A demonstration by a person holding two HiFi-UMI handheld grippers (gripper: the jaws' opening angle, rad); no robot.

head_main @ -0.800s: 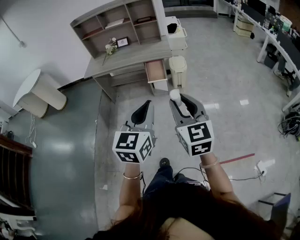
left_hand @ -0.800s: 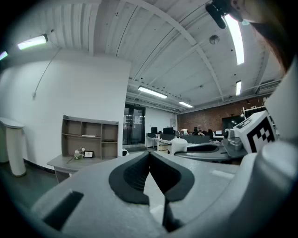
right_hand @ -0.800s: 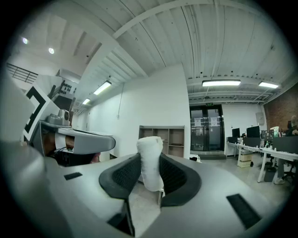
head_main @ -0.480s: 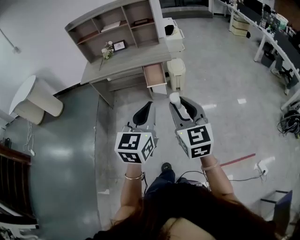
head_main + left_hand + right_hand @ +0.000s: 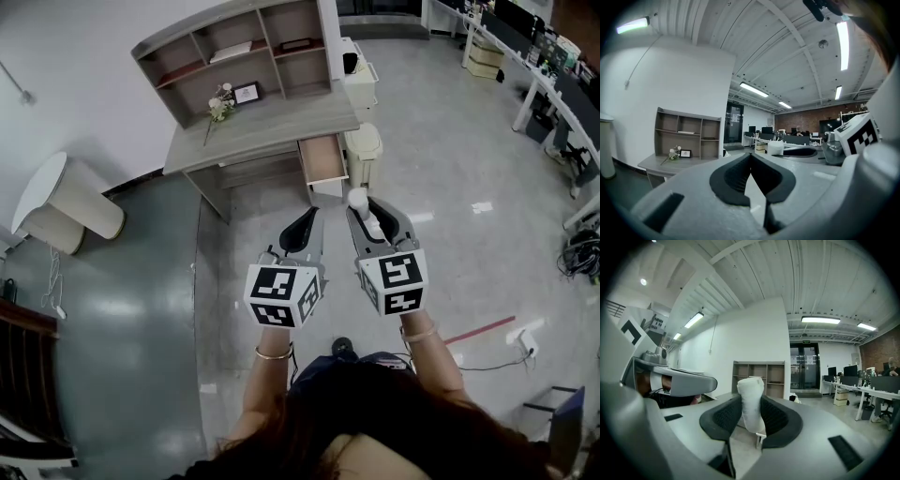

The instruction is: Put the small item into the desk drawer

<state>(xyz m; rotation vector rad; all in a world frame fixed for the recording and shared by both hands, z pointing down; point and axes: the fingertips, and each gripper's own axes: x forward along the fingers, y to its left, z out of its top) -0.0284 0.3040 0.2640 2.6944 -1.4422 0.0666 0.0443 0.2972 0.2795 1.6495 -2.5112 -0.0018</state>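
My right gripper [image 5: 364,208] is shut on a small white item [image 5: 357,198], which stands up between the black pads [image 5: 774,417] in the right gripper view as a pale upright cylinder [image 5: 751,401]. My left gripper [image 5: 309,223] is beside it, its jaws shut with the tips touching and nothing between them [image 5: 751,157]. Ahead stands a grey desk [image 5: 272,122] with a shelf unit on top. Its drawer [image 5: 324,159] is pulled open at the desk's right end, a short way beyond the held item.
A cream bin [image 5: 362,143] stands right of the drawer, a white cabinet [image 5: 357,75] behind it. A flower vase [image 5: 221,101] and a small picture frame [image 5: 247,92] sit on the desk. A round white table [image 5: 64,200] is left. Office desks [image 5: 553,84] line the far right.
Both grippers and the camera have moved closer to the desk, and the open drawer now lies nearer to the held item. The grip on the white item is unchanged.
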